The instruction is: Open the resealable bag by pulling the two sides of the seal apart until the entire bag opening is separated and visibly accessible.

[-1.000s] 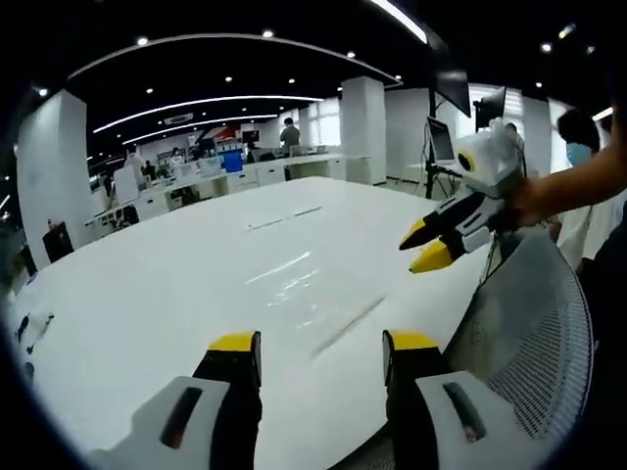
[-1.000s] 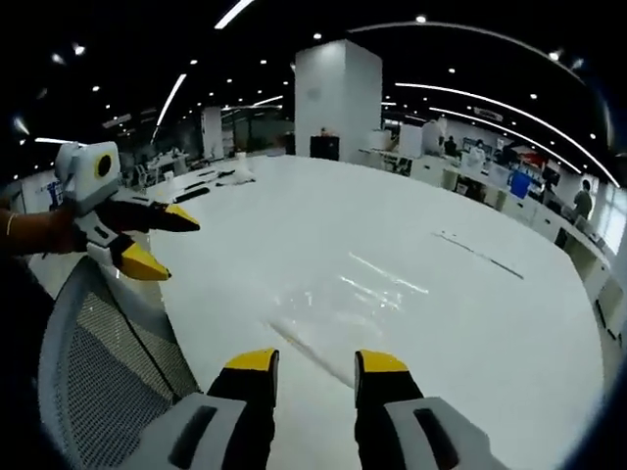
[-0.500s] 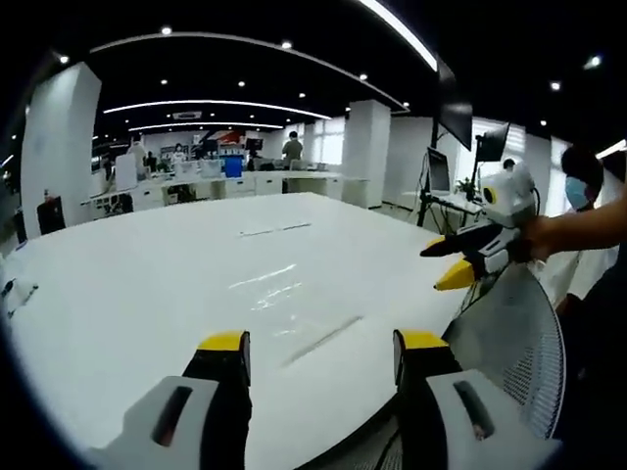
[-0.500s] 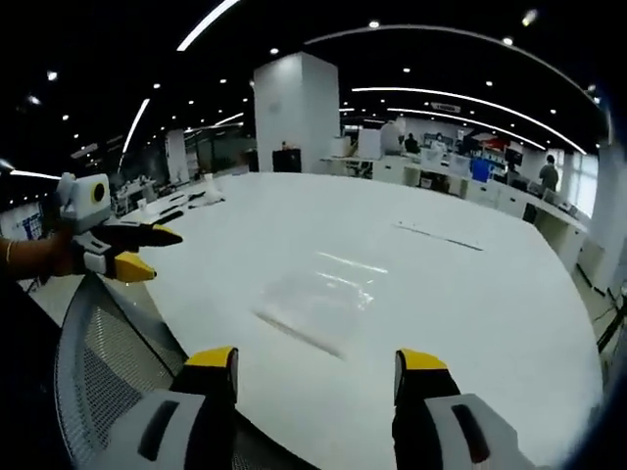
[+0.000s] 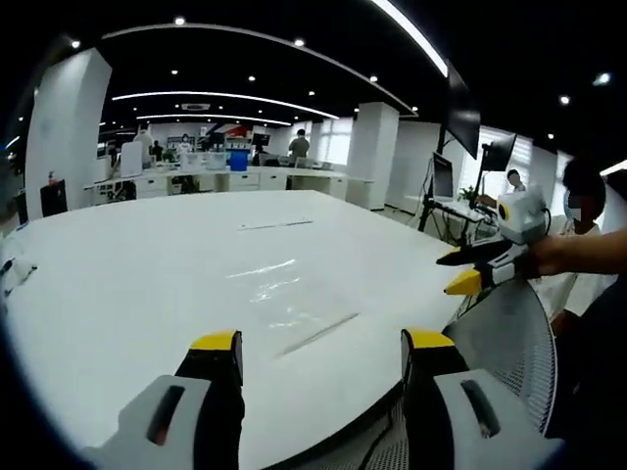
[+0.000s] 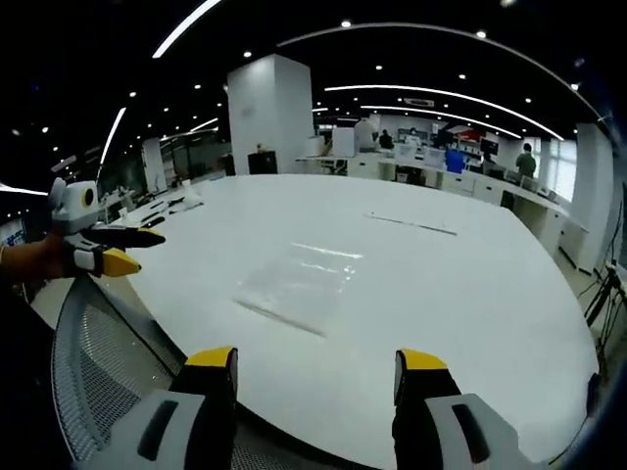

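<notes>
Mesh chair back (image 6: 103, 367), nearest, below both views. Left gripper (image 5: 318, 351) and right gripper (image 6: 313, 364): jaws spread, empty, held off the table edge. White table (image 6: 470, 284), glossy; clear resealable bag (image 6: 297, 284) flat near its front edge. Beyond: columns, desks, monitors, people.

A clear resealable bag (image 6: 294, 284) lies flat on the white table (image 6: 470, 294), near its edge.

Left tool (image 5: 318, 343), right tool (image 6: 315, 360): grey bodies, black jaws, yellow tips.
</notes>
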`<state>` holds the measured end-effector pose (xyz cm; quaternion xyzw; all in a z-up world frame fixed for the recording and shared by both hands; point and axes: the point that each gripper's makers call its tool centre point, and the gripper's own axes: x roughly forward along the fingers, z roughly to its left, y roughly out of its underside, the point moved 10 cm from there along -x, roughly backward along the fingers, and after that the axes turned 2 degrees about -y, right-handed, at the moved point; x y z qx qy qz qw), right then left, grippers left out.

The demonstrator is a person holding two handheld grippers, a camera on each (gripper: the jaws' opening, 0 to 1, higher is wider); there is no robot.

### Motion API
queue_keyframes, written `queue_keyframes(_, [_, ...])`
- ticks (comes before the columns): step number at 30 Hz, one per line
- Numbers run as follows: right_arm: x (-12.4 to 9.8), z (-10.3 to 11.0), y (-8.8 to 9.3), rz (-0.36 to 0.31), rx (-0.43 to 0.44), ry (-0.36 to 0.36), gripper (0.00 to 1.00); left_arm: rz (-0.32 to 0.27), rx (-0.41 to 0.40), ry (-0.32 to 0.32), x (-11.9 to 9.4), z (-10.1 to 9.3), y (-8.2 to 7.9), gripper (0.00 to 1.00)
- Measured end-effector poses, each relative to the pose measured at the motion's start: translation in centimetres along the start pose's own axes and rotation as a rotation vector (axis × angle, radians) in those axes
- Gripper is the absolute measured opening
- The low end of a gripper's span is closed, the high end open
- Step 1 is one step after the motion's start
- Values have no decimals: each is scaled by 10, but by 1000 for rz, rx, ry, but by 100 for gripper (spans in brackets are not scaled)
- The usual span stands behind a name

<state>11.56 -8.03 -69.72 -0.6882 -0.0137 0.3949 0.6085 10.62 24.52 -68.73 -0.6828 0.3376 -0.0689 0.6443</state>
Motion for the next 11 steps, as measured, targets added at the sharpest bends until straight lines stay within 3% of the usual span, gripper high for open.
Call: queue_keyframes(11, [1,0,2,3,19,4,62,21,20,15,2,-2,2,63])
